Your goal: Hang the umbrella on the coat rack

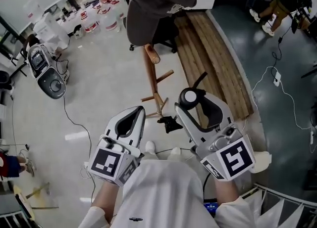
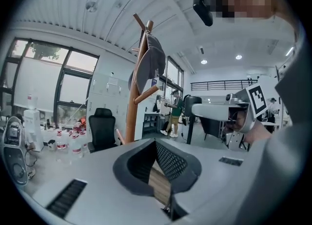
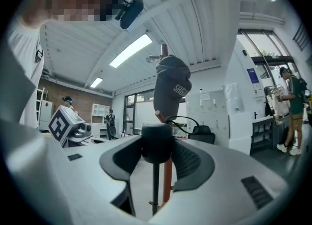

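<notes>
Our left gripper (image 1: pixel 140 111) was empty, its jaws closed together at the tips, and it pointed toward the coat rack (image 1: pixel 150 76) without touching it. We judged that it should wait aside, ready to steady the wooden pole if needed. In the middle stood the rack, with a grey cap (image 1: pixel 158 4) covering its top, while the lower pegs (image 1: pixel 166 76) were free. At the right, our right gripper (image 1: pixel 195 102) was clamped on the black round knob of the umbrella (image 3: pixel 156 143), whose thin shaft hung down below the jaws, near the pole but apart from it. To do the step well, we thought it best to choose a free peg away from the cap. We would bring the thin black loop (image 3: pixel 181 121) behind the knob over the peg end and lower it on. The jaws should open only when the peg carried the weight.
</notes>
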Motion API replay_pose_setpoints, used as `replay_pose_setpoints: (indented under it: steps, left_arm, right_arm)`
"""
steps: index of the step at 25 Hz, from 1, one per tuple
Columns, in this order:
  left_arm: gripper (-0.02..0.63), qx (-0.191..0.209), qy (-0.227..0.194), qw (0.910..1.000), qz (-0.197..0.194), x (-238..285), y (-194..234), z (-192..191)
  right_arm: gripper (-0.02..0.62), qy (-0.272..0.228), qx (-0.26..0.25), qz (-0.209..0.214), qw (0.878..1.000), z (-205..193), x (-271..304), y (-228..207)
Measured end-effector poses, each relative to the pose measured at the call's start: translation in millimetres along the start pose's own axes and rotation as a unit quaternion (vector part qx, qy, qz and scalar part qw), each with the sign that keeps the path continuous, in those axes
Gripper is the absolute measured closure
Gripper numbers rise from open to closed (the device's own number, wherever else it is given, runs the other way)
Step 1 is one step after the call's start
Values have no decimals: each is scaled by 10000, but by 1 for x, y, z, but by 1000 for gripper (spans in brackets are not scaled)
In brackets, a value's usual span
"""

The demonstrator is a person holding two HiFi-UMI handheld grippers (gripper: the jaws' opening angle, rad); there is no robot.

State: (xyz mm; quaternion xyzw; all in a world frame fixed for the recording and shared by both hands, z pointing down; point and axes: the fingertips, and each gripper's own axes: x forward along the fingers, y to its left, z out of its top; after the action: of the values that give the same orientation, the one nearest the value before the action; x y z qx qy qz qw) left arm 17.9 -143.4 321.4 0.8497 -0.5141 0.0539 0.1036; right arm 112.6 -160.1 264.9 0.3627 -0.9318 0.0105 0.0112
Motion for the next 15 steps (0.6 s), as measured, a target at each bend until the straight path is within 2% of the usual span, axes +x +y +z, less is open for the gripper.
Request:
replay_pose_setpoints:
  steps: [5,10,15]
  left_arm:
    - [598,-72,-59,9997,240,-1,-6,7]
    - [598,80,-76,9989,462,-9,-8,16]
    - [598,31,-93,9987,509,-30,40,27]
  right_arm:
    - [399,-44,-28,420,9991,6,-2,4]
    - [399,-100,-152,784,9968,13,-2,16]
    - [399,-15,-271,996,9947,27,51,55]
